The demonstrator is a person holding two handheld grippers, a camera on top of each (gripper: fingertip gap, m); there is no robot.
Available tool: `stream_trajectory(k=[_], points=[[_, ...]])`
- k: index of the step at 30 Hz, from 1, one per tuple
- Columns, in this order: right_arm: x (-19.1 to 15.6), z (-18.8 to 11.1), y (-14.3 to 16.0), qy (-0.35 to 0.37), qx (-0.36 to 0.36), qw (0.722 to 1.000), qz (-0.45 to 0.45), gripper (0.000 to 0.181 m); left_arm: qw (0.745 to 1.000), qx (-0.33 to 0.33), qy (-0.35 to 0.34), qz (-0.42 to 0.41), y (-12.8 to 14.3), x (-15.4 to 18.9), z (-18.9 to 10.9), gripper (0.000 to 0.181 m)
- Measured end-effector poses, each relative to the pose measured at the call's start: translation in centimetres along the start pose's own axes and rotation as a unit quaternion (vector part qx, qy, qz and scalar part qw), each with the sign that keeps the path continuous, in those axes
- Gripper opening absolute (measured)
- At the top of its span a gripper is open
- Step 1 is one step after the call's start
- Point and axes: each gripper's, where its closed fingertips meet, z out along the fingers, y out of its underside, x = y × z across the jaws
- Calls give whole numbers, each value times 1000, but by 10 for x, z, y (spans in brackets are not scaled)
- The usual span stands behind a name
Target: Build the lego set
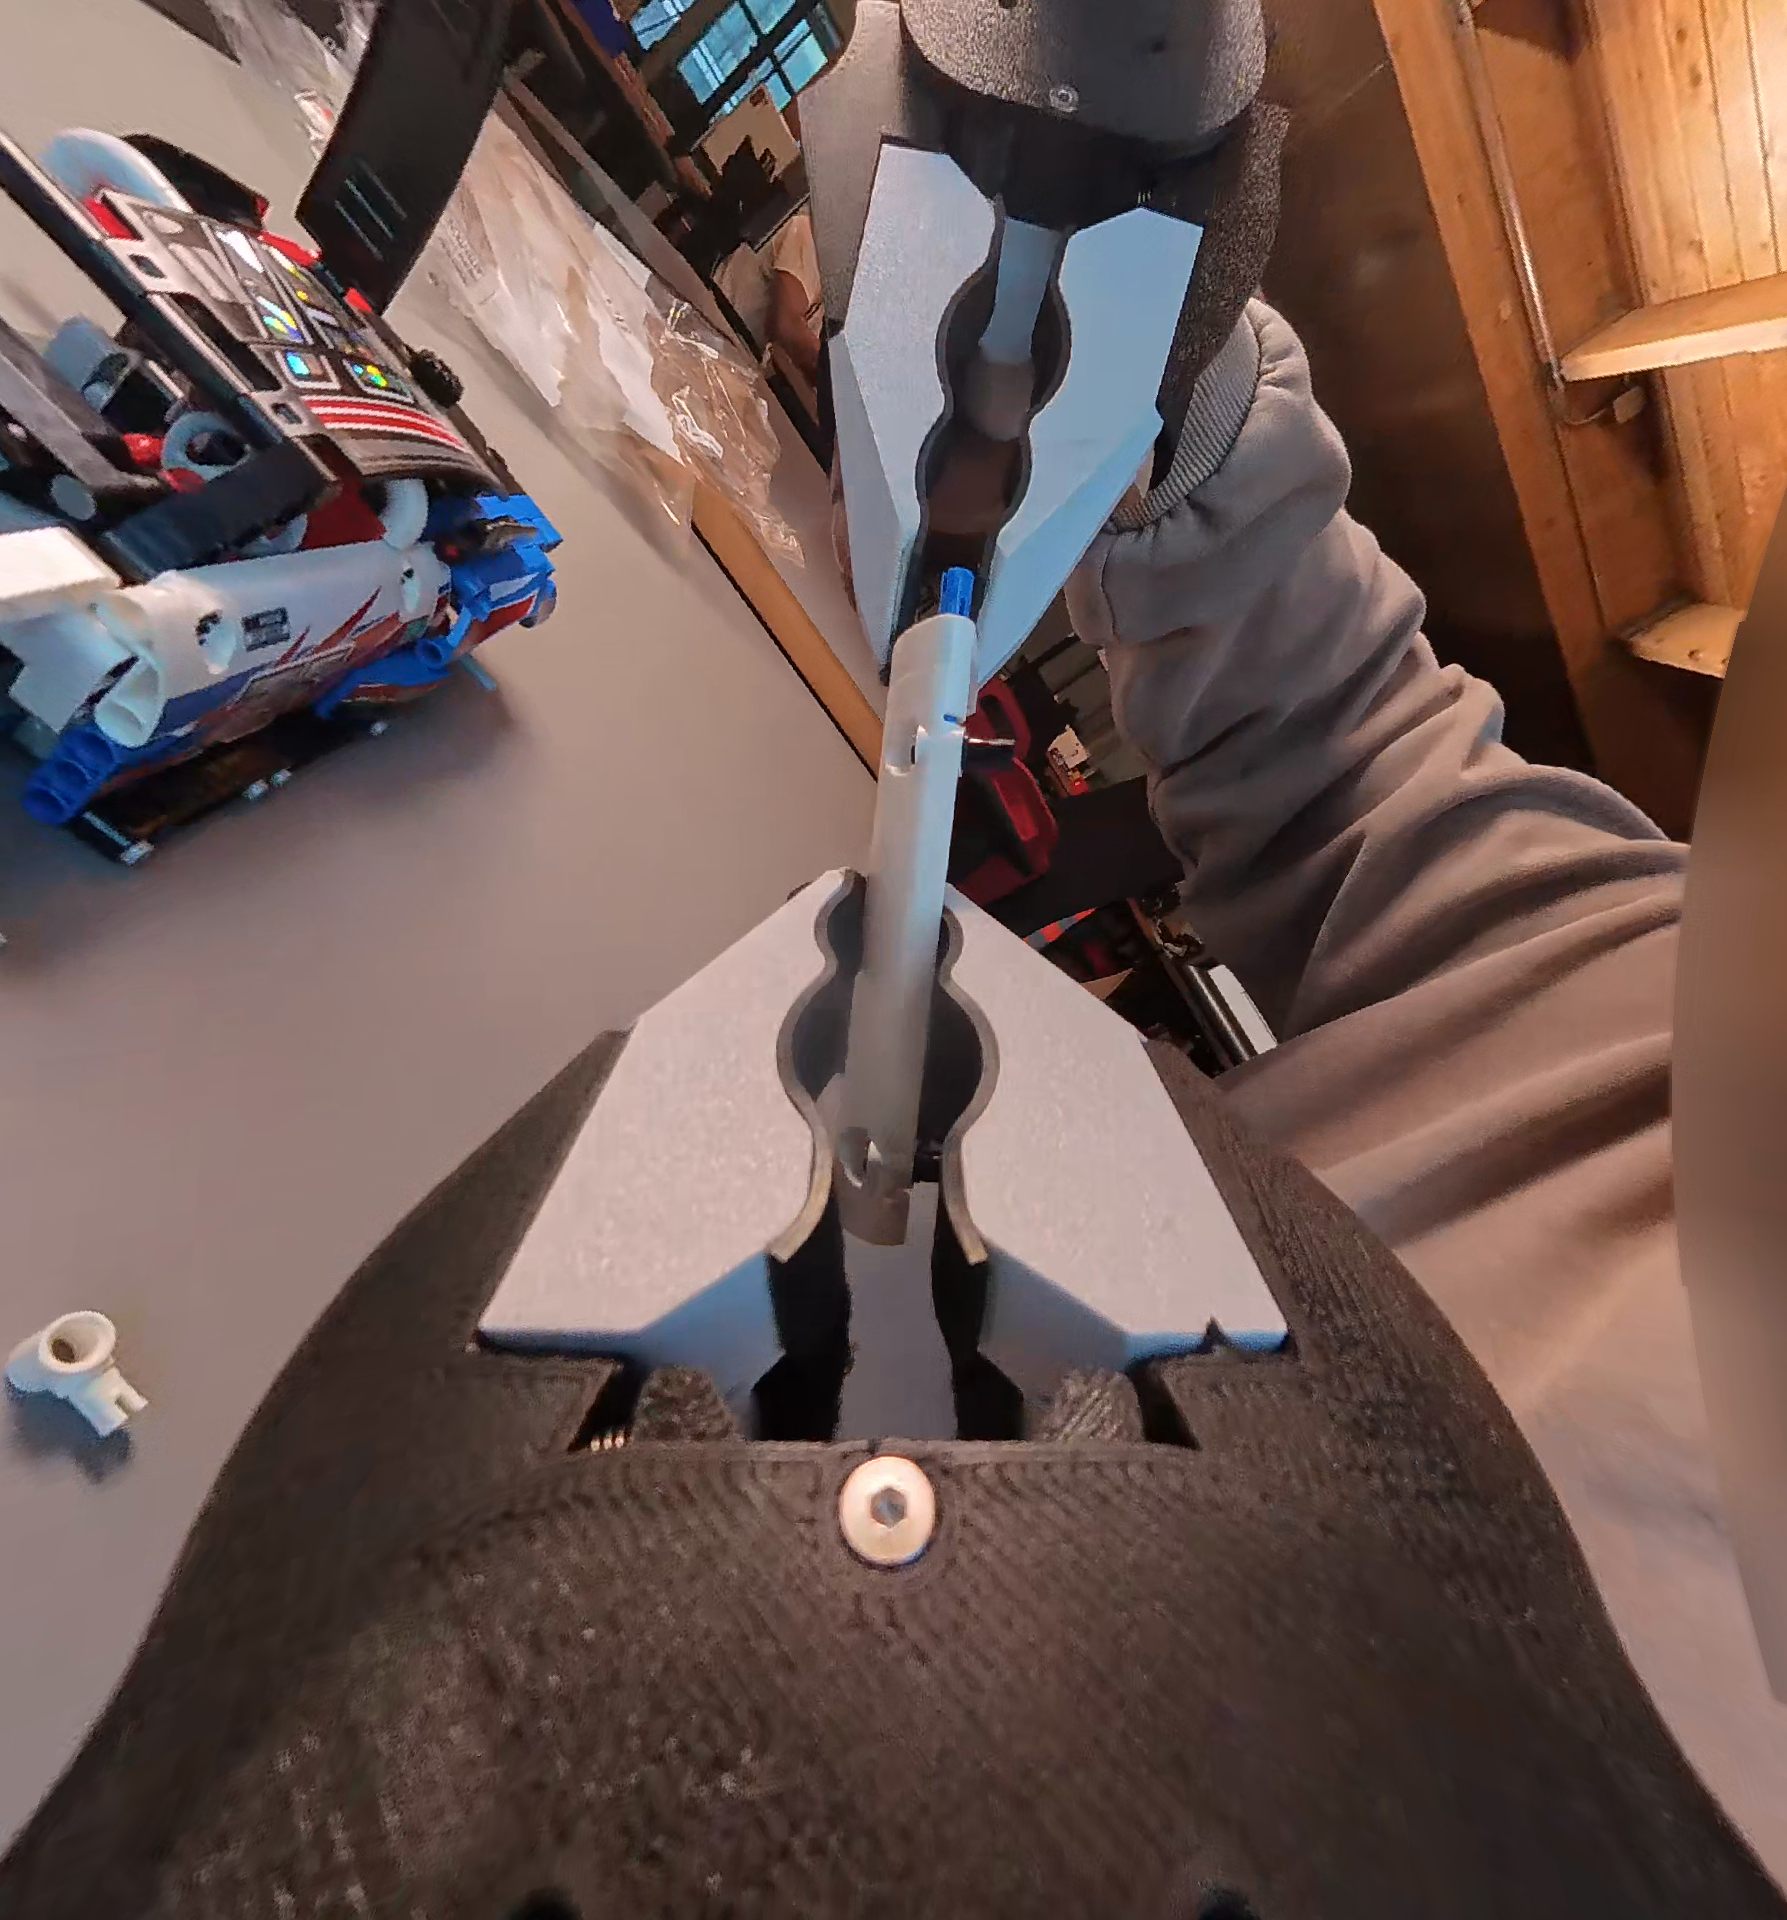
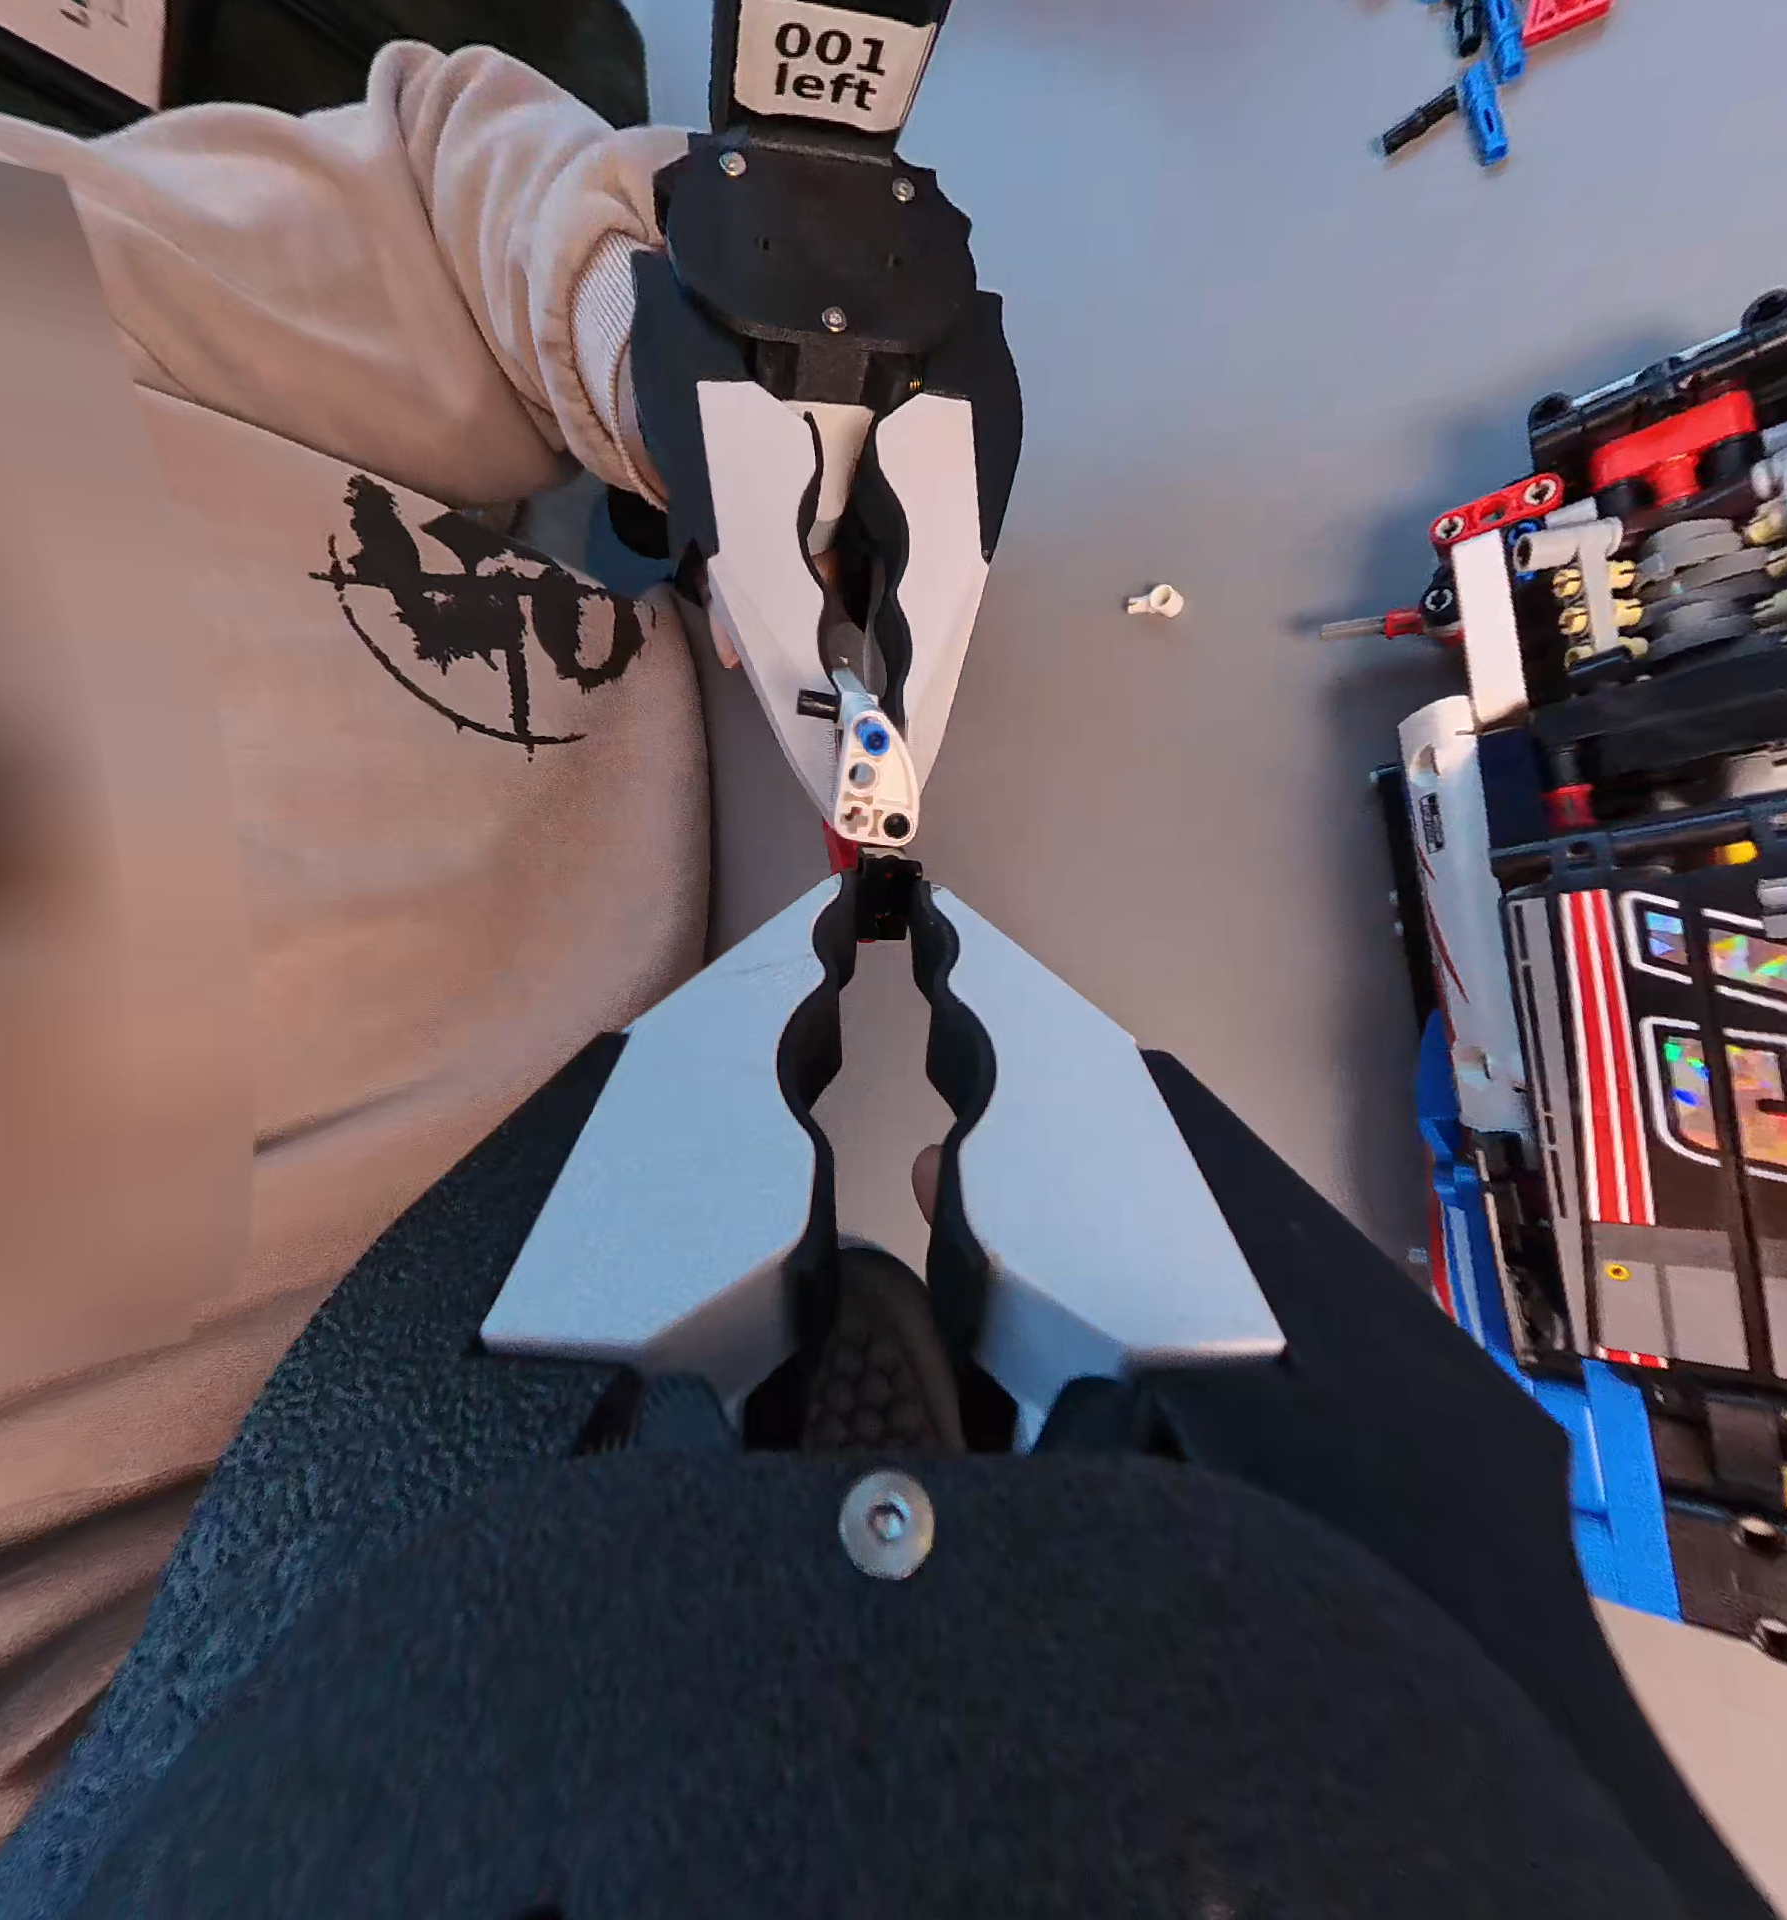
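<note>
My left gripper (image 1: 894, 904) is shut on a white curved lego panel (image 1: 910, 831) and holds it above the grey table. In the right wrist view the left gripper (image 2: 868, 805) points down, and the panel (image 2: 873, 774) shows a blue pin and a black pin. My right gripper (image 2: 881, 894) is shut on a small black lego piece (image 2: 881, 899) just below the panel's end, touching or nearly touching it. In the left wrist view the right gripper (image 1: 936, 644) meets the panel's far end, where a blue bit (image 1: 956, 587) shows.
The large lego car model (image 1: 245, 520) stands on the table; it also shows at the right of the right wrist view (image 2: 1647, 935). A small white connector (image 1: 73, 1356) (image 2: 1157, 601) lies loose. Loose blue and black pieces (image 2: 1481, 94) lie far off. Plastic bags (image 1: 702, 416) sit by the table edge. The grippers are tip to tip, or close to it.
</note>
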Motion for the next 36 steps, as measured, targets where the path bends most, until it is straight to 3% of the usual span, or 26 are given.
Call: stream_trajectory(k=[11, 17, 22, 30, 36], points=[[28, 15, 8, -76, 8, 996, 50, 7, 996, 10, -22, -82, 10, -29, -1, 8], [37, 21, 11, -37, -15, 999, 35, 7, 995, 9, -26, -98, 14, -38, -2, 8], [44, 27, 14, 48, -27, 998, -18, 7, 997, 2, -39, -71, 17, -44, -3, 7], [24, 32, 24, 16, 32, 999, -27, 7, 997, -32, -47, 50, 23, -31, 2, 7], [20, 29, 30, 31, 57, 997, -41, 6, 997, -37, -31, 59, 25, -28, 7, 7]])
